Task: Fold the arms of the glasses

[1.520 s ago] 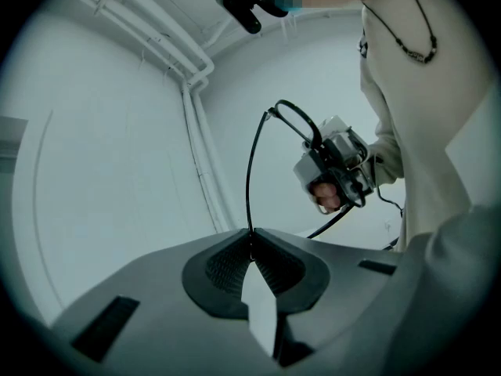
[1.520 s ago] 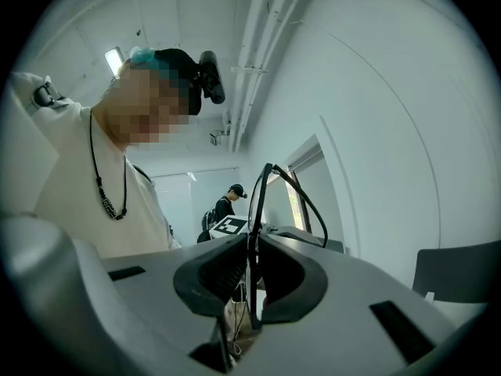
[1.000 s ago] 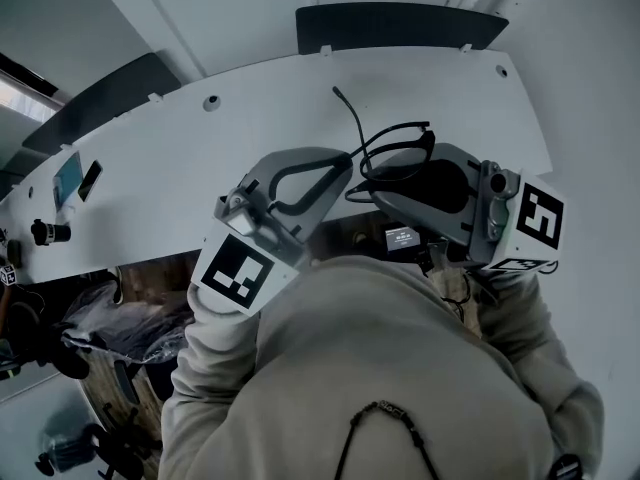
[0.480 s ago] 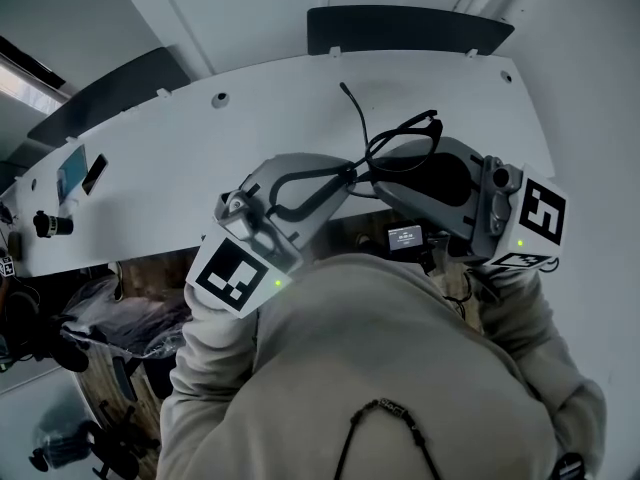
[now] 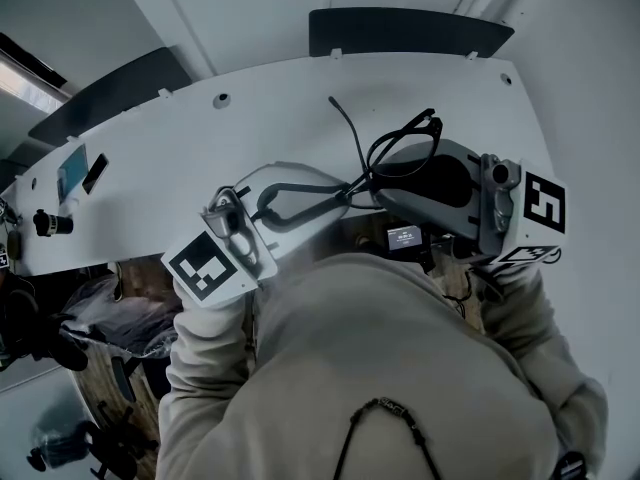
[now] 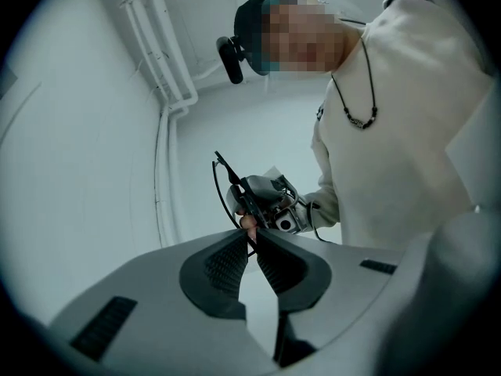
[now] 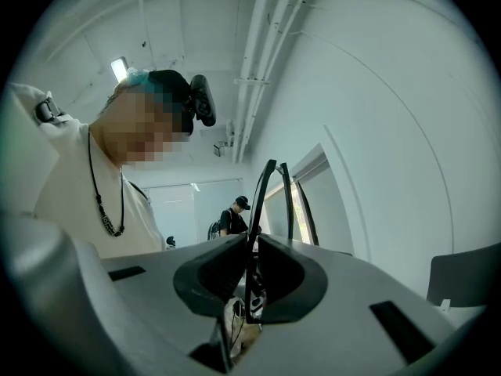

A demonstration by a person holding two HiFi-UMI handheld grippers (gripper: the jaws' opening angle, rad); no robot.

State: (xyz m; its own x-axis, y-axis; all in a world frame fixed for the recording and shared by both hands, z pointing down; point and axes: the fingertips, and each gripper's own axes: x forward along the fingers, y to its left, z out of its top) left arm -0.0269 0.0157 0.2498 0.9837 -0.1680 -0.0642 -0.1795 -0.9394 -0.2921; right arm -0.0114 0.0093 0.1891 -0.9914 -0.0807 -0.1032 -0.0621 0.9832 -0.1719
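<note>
1. The right gripper has its fingers clamped on the rim of the black glasses. It holds them in the air above the near edge of the desk, so the frame is steady while the other hand works a hinge.
2. The left gripper points level at the glasses, also above the desk's near edge. Its fingers stand narrow, pinching a thin arm between their tips. They have just been opening slightly, probably to ease the pinch.
3. That arm juts out over the desk, away from the frame. It is not yet folded flat, so I judge the first fold is only under way.
</note>
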